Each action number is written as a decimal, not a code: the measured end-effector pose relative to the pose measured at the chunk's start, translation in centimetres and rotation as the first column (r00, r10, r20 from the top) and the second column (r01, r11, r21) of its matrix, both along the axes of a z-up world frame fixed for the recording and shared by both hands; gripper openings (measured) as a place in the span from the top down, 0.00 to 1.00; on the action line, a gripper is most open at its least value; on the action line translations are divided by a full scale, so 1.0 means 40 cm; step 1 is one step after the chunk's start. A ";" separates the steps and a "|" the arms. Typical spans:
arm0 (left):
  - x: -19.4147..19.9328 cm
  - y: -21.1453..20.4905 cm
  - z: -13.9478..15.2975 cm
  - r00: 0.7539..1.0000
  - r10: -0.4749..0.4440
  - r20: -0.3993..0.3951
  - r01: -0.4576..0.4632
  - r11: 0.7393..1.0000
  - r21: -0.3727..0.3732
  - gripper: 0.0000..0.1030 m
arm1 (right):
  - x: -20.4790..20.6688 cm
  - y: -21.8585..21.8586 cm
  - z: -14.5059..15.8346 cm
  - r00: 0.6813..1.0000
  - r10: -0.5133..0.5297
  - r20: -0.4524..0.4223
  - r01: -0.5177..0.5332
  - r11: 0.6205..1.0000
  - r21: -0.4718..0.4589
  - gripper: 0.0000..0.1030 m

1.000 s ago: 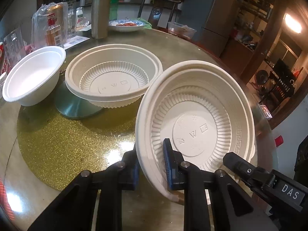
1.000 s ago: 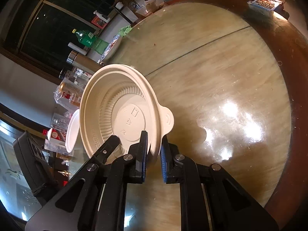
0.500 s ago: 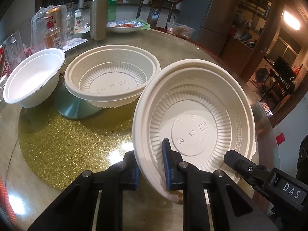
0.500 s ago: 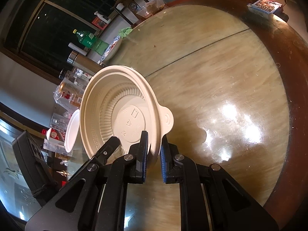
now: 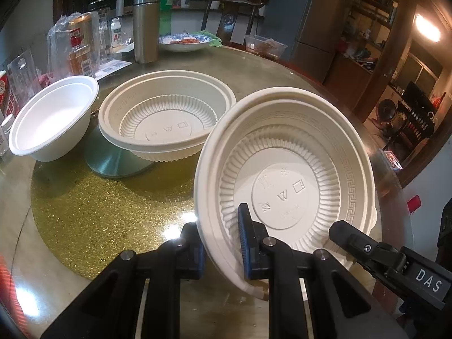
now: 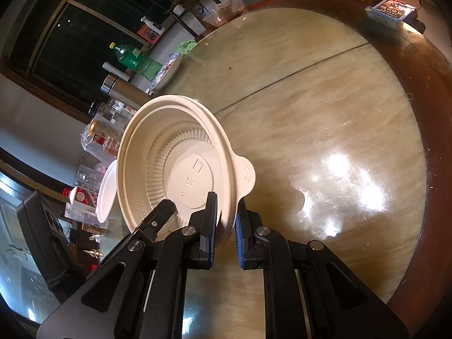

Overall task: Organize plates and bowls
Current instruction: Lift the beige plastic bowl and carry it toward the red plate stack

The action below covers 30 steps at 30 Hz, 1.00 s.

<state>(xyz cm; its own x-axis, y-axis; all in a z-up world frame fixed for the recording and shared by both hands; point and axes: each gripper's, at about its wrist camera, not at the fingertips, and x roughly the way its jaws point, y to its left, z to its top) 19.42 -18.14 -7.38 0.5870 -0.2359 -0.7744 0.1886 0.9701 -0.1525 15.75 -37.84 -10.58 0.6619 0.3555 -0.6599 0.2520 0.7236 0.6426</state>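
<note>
Both grippers pinch one tilted cream bowl [image 5: 285, 175] above the table [image 6: 325, 107]: left gripper [image 5: 220, 243] and right gripper [image 6: 226, 226] on opposite rims (stack of bowls [image 5: 166, 121] sits up-left, nearer the left).

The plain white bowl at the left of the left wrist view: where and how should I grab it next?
Take the white bowl by its rim, probably the near right arc, coming from above with one finger inside and one outside. Its wall is thin and smooth, it sits tilted with the mouth open toward the camera, and that arc looks free; the ribbed bowl stands just beside it.
</note>
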 end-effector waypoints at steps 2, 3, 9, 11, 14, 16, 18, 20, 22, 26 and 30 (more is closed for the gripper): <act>-0.004 -0.003 0.003 1.000 0.002 0.003 -0.002 1.000 0.001 0.82 | 0.001 0.001 0.001 1.000 0.002 0.002 -0.002 1.000 -0.003 0.89; -0.005 -0.004 0.003 1.000 0.003 0.005 -0.003 1.000 0.003 0.82 | 0.001 0.000 0.001 1.000 0.001 0.003 -0.001 1.000 -0.002 0.89; -0.014 -0.011 0.011 1.000 0.004 0.026 -0.004 1.000 0.019 0.82 | 0.002 0.002 0.004 1.000 0.003 0.008 -0.003 1.000 -0.001 0.89; -0.019 -0.013 0.017 0.999 0.005 0.041 -0.006 1.000 0.027 0.82 | 0.001 0.005 0.010 1.000 0.002 0.017 -0.002 1.000 -0.005 0.89; -0.026 -0.017 0.023 0.998 0.005 0.061 -0.008 0.999 0.037 0.82 | -0.001 0.003 0.017 1.000 0.002 0.029 -0.002 1.000 -0.011 0.89; -0.027 -0.018 0.025 0.998 0.006 0.070 -0.009 0.999 0.043 0.82 | -0.001 0.001 0.016 1.000 0.002 0.031 -0.001 1.000 -0.009 0.89; -0.029 -0.021 0.026 0.997 0.007 0.076 -0.010 0.999 0.048 0.82 | -0.002 -0.001 0.017 0.999 0.001 0.036 0.000 1.000 -0.007 0.89; -0.033 -0.025 0.029 0.996 0.005 0.088 -0.010 0.998 0.059 0.82 | -0.006 -0.002 0.016 0.999 0.002 0.041 -0.002 1.000 -0.004 0.89; -0.038 -0.029 0.035 0.995 0.007 0.104 -0.014 0.997 0.071 0.82 | -0.008 -0.002 0.017 0.999 0.004 0.047 -0.004 1.000 -0.004 0.89; -0.042 -0.039 0.036 0.993 0.006 0.120 -0.017 0.996 0.092 0.82 | -0.010 0.000 0.019 0.999 0.005 0.049 -0.004 1.000 -0.007 0.89; -0.043 -0.049 0.038 0.992 0.004 0.129 -0.019 0.994 0.110 0.82 | -0.015 -0.002 0.021 0.999 0.001 0.055 -0.001 1.000 -0.003 0.89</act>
